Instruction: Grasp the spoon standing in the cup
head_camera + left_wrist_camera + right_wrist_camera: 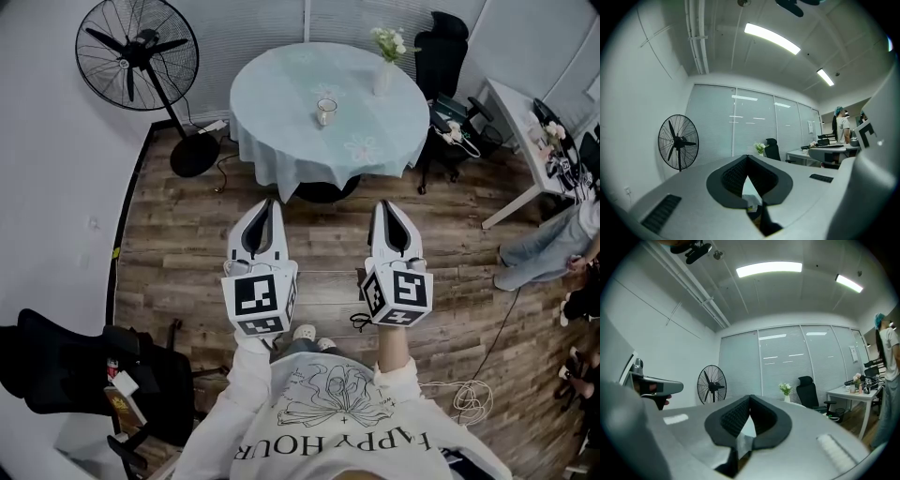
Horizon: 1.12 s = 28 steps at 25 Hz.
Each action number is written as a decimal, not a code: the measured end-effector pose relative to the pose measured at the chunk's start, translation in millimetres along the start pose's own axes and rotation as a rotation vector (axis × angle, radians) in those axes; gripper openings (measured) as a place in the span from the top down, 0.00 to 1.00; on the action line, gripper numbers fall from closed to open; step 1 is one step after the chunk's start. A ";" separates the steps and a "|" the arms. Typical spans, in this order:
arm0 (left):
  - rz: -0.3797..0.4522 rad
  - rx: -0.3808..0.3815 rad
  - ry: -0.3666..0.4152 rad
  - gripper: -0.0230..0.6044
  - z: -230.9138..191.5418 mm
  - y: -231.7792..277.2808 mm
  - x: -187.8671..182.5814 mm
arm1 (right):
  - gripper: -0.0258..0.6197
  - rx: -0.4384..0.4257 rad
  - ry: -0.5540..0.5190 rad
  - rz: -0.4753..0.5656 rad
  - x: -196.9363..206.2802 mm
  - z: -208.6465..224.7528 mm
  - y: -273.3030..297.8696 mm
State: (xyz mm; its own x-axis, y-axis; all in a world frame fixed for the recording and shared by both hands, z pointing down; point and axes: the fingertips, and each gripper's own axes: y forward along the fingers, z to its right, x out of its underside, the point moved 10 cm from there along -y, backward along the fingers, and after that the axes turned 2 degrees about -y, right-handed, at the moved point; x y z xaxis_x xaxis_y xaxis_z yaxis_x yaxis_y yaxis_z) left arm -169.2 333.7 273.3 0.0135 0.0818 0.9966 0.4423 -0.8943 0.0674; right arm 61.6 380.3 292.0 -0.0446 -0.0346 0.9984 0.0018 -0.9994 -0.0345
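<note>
I'm looking steeply down at the grey-brown wood-plank floor (pixel 187 244). Ahead of me stands the round table under a pale blue-green cloth (pixel 281 89). The black pedestal fan (pixel 136 52) sits off to the table's left, by the white wall.

Both tools hang side by side over the floor, short of the table's near edge and pointing toward it. The white left gripper (pixel 270 202) has its dark ribbed pads meeting at the tips, and I see nothing caught between them. The white right gripper (pixel 382 204) is the same, pinched right together and empty.

On the table's far right stands a slim white vase of white flowers (pixel 384 73). The small clear glass cup (pixel 325 112) stands upright near the middle of the cloth, well apart from both tools. The spoon in it is too small for me to make out from here.
</note>
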 end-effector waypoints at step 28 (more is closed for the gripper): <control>-0.062 0.015 -0.024 0.96 -40.8 58.3 25.6 | 0.94 -0.031 -0.026 -0.052 31.9 -13.9 61.8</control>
State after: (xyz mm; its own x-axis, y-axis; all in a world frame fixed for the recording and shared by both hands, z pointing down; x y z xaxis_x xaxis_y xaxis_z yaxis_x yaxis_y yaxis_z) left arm -179.7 265.7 304.7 0.0074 0.1480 0.9890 0.4559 -0.8807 0.1284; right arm 46.4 317.4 321.1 -0.0183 0.0170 0.9997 -0.0307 -0.9994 0.0165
